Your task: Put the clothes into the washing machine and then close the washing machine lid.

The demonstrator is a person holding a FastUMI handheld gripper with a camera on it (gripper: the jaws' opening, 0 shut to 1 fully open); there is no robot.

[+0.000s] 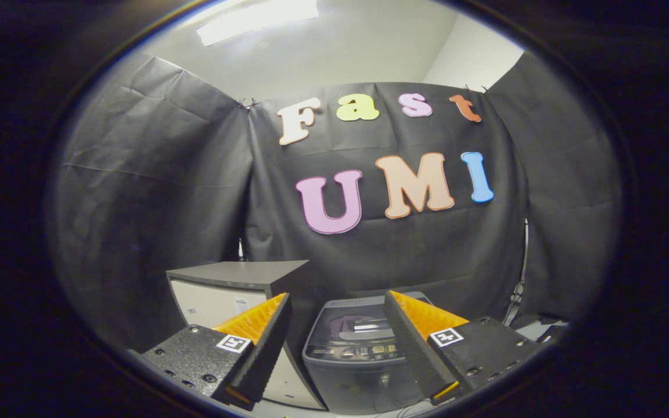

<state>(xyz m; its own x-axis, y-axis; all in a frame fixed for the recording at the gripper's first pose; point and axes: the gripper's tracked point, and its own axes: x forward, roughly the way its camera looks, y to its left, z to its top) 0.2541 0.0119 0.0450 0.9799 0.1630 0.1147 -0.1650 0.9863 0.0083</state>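
A grey top-loading washing machine stands on the floor beyond my fingers, seen through the gap between them. Its glossy lid lies flat and down over the tub, with the control panel along the near edge. My gripper is open, fingers wide apart and nothing between them. It hovers above and some way short of the machine. No clothes are visible here.
A pale cabinet with a dark grey top stands just left of the washer, partly behind my left finger. Black cloth walls close off the back and both sides. Some low items lie on the floor at the right.
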